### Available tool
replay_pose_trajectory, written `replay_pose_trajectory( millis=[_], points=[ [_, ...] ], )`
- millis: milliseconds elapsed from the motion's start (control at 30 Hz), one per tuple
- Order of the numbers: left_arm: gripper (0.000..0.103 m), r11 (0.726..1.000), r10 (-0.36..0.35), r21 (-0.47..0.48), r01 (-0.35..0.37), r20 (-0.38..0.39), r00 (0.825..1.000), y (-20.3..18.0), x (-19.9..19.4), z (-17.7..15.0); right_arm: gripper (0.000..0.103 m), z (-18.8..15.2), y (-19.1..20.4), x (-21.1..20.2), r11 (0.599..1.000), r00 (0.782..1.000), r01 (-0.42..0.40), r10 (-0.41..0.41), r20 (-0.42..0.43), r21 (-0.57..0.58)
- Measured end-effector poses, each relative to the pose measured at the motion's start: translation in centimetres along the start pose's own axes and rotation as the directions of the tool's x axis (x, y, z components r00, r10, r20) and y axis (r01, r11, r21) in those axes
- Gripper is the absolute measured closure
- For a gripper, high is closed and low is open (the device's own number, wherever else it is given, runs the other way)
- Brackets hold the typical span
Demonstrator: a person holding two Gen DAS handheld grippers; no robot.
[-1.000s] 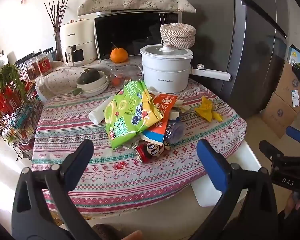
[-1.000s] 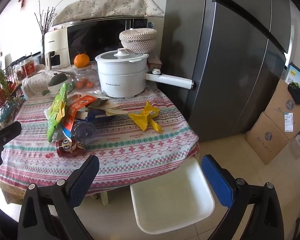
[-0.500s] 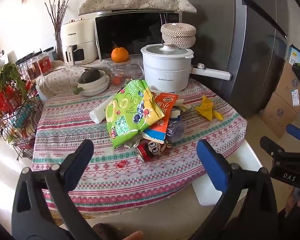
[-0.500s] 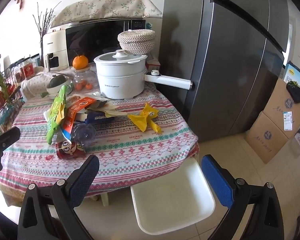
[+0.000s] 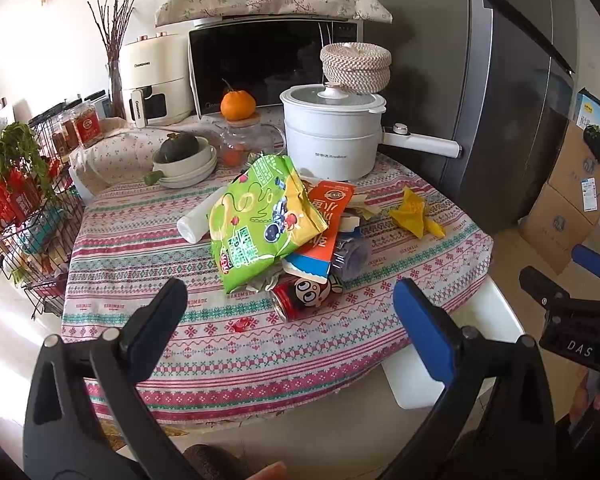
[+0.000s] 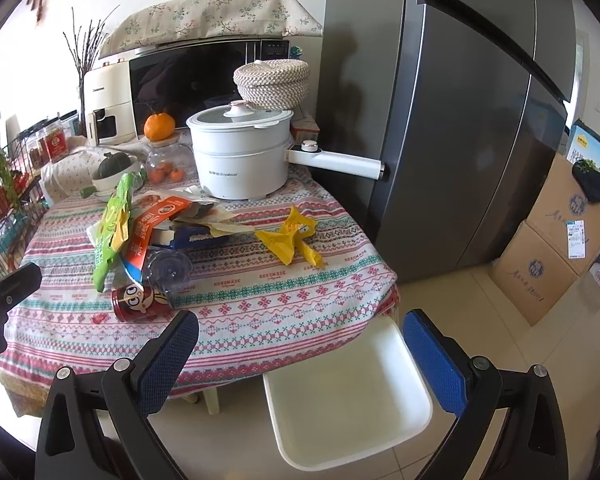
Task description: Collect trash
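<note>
Trash heaped mid-table on the striped tablecloth (image 5: 140,240), in front of the white electric pot (image 5: 332,136): a green snack bag (image 5: 256,220) on top, an orange packet (image 5: 328,216) tucked under its right edge, a clear plastic cup (image 6: 170,270) lying on its side, a red drink can (image 5: 304,294) at the near edge of the heap, and a yellow crumpled wrapper (image 5: 414,212) lying apart to the right. Left gripper (image 5: 288,308) held short of the table, spread wide, nothing between the pads; right gripper (image 6: 300,344) likewise wide open and empty, hanging over the white stool (image 6: 348,392) by the table edge. Probably all light stuff. Green bag likely thin, crinkly film: best pinched at a loose edge or corner, not across the puffed face, where the pads would slide. Can stiff, round and slick (empty or not, cannot tell), apt to roll; better taken across the middle of its body with the pads square to it. Cup thin-walled, probably buckling under a hard squeeze, so a rim grip seems safer. Yellow wrapper soft, taken anywhere on its bunched middle.
</note>
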State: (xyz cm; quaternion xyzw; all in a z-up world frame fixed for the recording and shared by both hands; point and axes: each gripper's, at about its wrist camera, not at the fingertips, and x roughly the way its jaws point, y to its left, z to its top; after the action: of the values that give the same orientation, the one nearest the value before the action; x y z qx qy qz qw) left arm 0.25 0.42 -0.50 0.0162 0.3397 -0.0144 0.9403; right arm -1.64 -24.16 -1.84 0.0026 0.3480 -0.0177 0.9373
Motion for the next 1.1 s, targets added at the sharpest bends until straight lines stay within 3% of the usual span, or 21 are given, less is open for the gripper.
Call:
replay_pose_trajectory(
  millis=[1100],
  points=[
    [0.001,1.0,0.01,-0.003,-0.01,-0.021,1.0,0.08,0.71,-0.47,0.0,0.25,-0.09,-0.42,1.0,1.0,0.004,-0.004,0.005,-0.003]
  ],
)
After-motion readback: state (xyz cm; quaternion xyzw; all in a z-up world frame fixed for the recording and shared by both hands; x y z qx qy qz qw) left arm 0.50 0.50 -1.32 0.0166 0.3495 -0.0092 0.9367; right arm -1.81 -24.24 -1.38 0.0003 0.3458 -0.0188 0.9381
